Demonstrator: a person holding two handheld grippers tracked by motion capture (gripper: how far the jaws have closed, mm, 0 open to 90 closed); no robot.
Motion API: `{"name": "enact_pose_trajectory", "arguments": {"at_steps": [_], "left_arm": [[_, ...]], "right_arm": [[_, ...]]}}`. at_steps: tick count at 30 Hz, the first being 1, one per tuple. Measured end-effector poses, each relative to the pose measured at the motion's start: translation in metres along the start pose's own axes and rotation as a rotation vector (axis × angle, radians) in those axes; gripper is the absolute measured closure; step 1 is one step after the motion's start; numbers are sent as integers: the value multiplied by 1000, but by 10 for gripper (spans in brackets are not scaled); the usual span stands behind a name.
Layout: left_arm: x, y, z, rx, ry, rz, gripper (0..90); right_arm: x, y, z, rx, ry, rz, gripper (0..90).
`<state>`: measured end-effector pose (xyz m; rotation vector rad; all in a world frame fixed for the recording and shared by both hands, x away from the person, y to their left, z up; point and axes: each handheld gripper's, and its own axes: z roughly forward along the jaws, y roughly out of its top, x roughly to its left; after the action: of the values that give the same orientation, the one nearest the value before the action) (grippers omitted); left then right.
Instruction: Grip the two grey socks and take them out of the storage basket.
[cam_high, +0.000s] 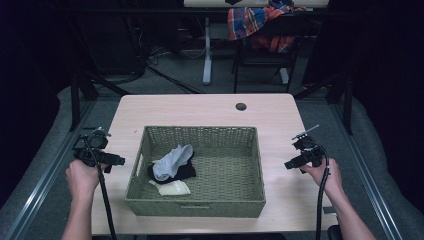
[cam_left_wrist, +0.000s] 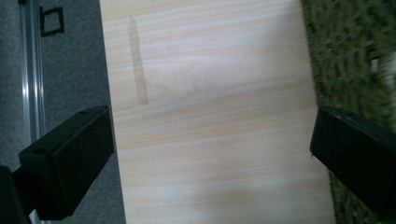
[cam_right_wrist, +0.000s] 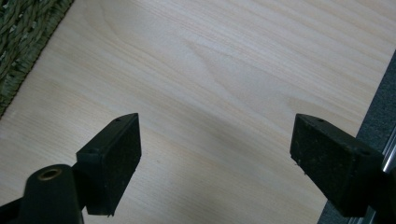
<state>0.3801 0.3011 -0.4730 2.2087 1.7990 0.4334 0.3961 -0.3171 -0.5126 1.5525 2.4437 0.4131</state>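
Note:
A green woven basket (cam_high: 200, 134) stands in the middle of the light wooden table (cam_high: 210, 107). Inside it, at the left, lie a grey-white cloth (cam_high: 172, 161), a black cloth (cam_high: 186, 173) under it and a cream cloth (cam_high: 172, 188) in front. My left gripper (cam_high: 116, 161) hovers over the table's left edge, left of the basket, open with nothing between its jaws. In its own view the left gripper (cam_left_wrist: 210, 149) looks down on bare wood with the basket (cam_left_wrist: 350, 56) at the right. My right gripper (cam_high: 290, 164) is open over the table right of the basket. The right gripper (cam_right_wrist: 215, 154) holds nothing.
A round cable hole (cam_high: 241, 106) sits near the table's far edge. Behind the table stand a chair (cam_high: 265, 50) draped with a plaid cloth (cam_high: 250, 20) and a white desk leg (cam_high: 207, 50). Grey floor and a metal rail (cam_left_wrist: 30, 70) run along the left side.

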Motion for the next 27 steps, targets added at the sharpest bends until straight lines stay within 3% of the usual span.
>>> {"name": "enact_pose_trajectory", "arguments": {"at_steps": [5, 13, 20, 27], "left_arm": [[-13, 6, -12, -35, -4, 47, 2], [-37, 17, -26, -63, -60, 118, 1], [-59, 25, -32, -104, -87, 182, 0], [-82, 31, -36, -113, -117, 239, 0]], "right_arm": [[2, 0, 2, 12, 6, -15, 184], [4, -1, 3, -1, 12, -6, 200], [4, 0, 1, 15, 4, -27, 207], [5, 0, 2, 14, 4, -29, 215]]}}
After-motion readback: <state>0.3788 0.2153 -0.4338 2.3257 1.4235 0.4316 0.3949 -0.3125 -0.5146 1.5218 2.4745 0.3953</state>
